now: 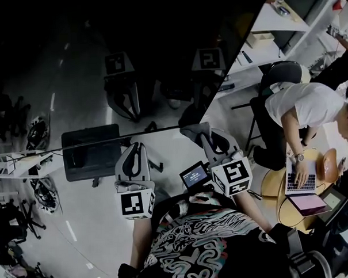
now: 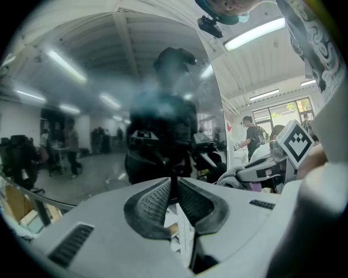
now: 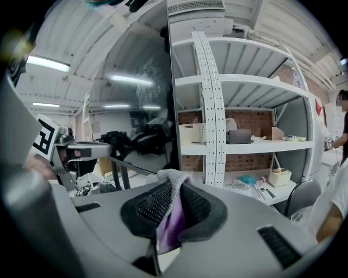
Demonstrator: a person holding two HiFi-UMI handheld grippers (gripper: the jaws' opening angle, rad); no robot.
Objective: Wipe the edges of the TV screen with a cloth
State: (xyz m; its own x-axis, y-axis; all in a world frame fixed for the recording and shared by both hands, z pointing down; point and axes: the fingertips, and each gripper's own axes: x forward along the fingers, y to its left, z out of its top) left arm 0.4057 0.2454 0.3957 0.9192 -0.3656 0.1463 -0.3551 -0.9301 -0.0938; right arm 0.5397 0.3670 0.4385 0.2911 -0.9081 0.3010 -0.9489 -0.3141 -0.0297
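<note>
Right tool clamps the cloth, which looks soft and limp, best held bunched at a fold; left tool sits closed, empty.

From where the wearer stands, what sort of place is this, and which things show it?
Probably an open office or lab workspace: stocked white metal shelving, a person typing on a laptop at a round wooden table, and ceiling strip lights.
</note>
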